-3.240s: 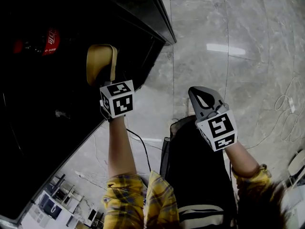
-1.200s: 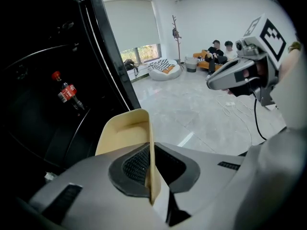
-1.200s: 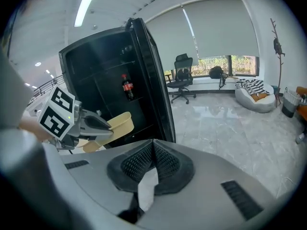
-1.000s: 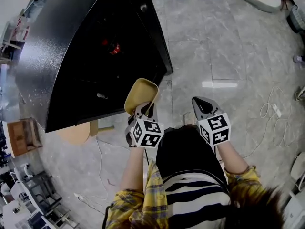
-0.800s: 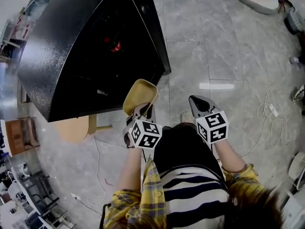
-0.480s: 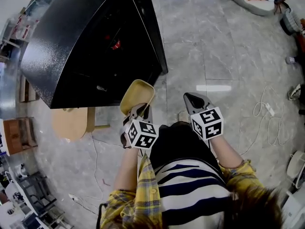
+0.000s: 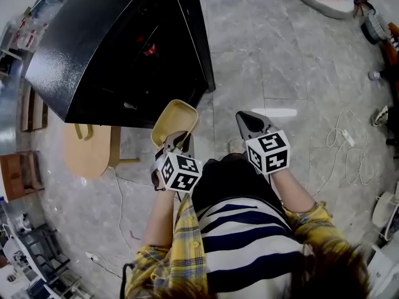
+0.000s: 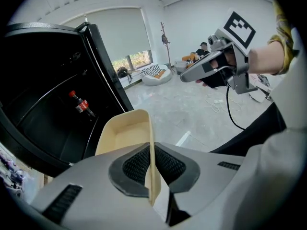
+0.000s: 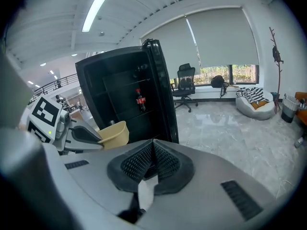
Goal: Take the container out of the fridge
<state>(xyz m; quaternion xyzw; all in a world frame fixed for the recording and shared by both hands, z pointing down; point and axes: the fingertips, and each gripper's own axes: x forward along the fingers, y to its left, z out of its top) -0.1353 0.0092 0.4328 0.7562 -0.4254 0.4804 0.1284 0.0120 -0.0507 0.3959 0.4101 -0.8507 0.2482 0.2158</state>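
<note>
A cream-yellow container [image 7: 174, 121] [image 8: 125, 135] [image 9: 113, 133] hangs in the air in front of the person, outside the open black fridge [image 7: 118, 48] [image 9: 124, 95]. My left gripper [image 7: 179, 139] [image 8: 152, 169] is shut on the container's near wall, which stands pinched between the two ribbed pads. My right gripper [image 7: 251, 124] [image 9: 152, 163] [image 8: 189, 74] is held to the right of it, jaws closed together with nothing between them. A cola bottle [image 8: 81, 105] [image 9: 140, 100] [image 7: 148, 50] stands on a fridge shelf.
The fridge door [image 7: 194, 30] stands open towards the grey tiled floor [image 7: 280, 61]. A light wooden stool [image 7: 87, 149] stands by the fridge's near side. Cables [image 7: 352, 148] lie on the floor at right. An office chair [image 9: 185, 85] and a beanbag [image 9: 255, 101] stand near the windows.
The person has stepped back from the fridge: it now lies farther away in the head view, and the container has come clear of the fridge interior, still in my left gripper.
</note>
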